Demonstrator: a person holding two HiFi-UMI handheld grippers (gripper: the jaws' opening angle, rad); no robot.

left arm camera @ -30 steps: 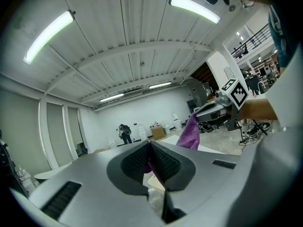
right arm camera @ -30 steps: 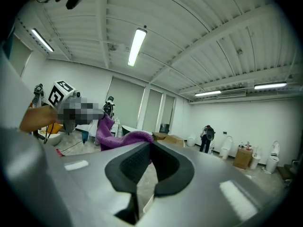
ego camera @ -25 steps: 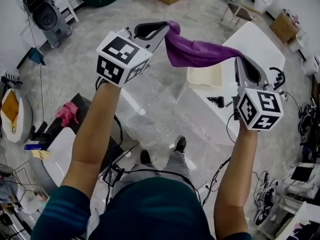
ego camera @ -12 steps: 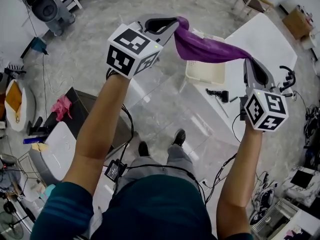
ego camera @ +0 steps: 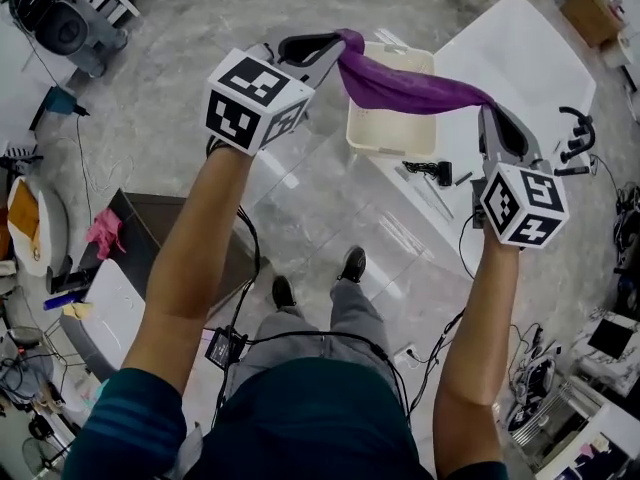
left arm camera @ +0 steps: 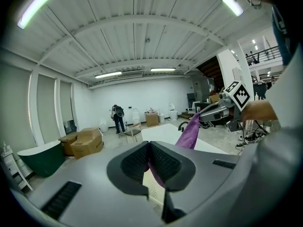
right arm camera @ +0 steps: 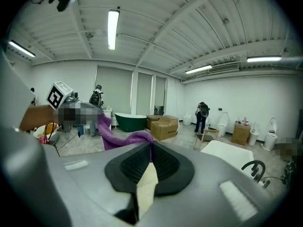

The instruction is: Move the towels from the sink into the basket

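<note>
- The left gripper (ego camera: 337,47) is pinching one end of a purple cloth towel (ego camera: 410,88), its fingers almost fully closed on the fabric.
- The right gripper (ego camera: 487,116) is clamping the other end, its fingers just as tightly together.
- The towel is hanging stretched in mid-air between the two sets of fingers.
- A cream perforated plastic basket (ego camera: 385,136) is now sitting directly beneath the towel. A second ago it was lying short of the fingers, nearer the person.
</note>
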